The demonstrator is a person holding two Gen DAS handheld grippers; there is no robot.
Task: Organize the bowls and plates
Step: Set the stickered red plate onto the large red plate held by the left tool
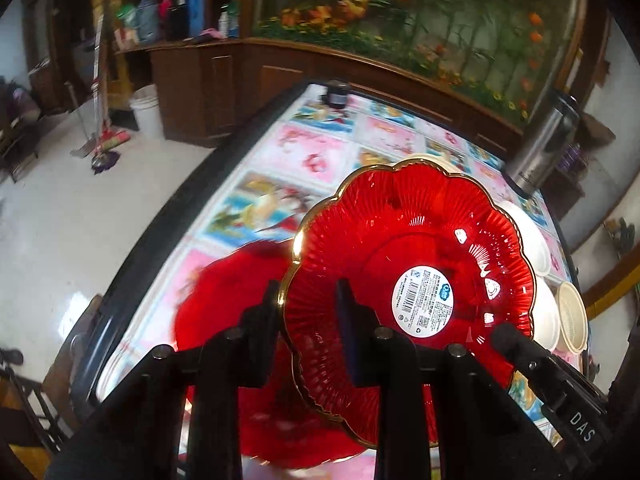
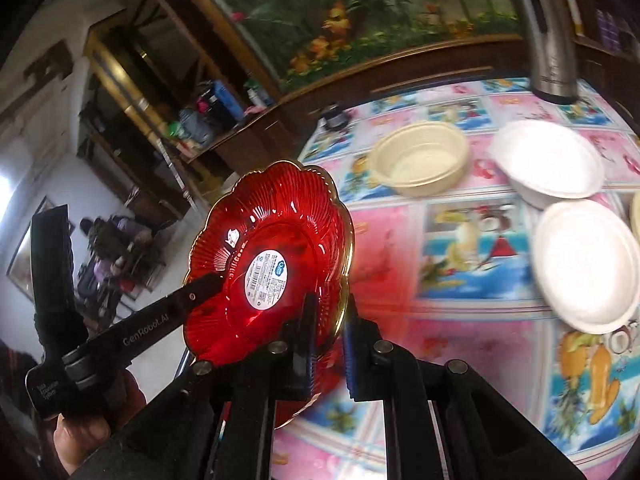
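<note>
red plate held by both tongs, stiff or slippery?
The red plate looks like rigid, glossy clear plastic: probably light and stiff, yet slick. Left tongs and right tongs pinch only its scalloped rim, so it may pivot.

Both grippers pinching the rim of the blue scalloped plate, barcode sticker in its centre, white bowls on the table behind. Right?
Wrong colour: the scalloped plate is red with a gold rim, as the right wrist view shows. The rest holds: left gripper and right gripper pinch its rim, barcode sticker at its centre, white bowls on the table behind.
</note>
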